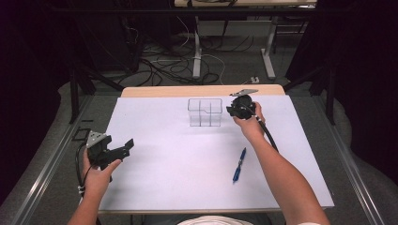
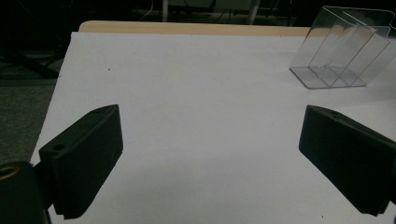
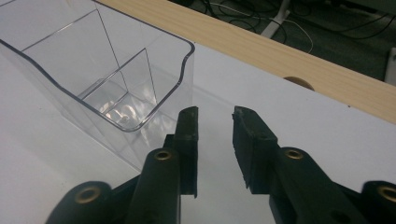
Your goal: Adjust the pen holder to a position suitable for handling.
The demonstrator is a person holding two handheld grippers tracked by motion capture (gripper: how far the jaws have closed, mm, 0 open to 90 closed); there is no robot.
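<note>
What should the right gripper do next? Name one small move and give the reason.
Probably shift the right gripper toward the clear organizer until its near wall sits between the jaws. They stand slightly apart, empty, just beside that wall, while the blue pen lies far behind.

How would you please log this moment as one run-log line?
left gripper: open, empty, near left table edge | right gripper: open, empty, beside clear organizer | blue pen: lying on white sheet, untouched

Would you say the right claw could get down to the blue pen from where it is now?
Probably yes. The right claw is beside the clear organizer, its jaws apart with nothing between them, and bare white table lies between it and the blue pen.
</note>
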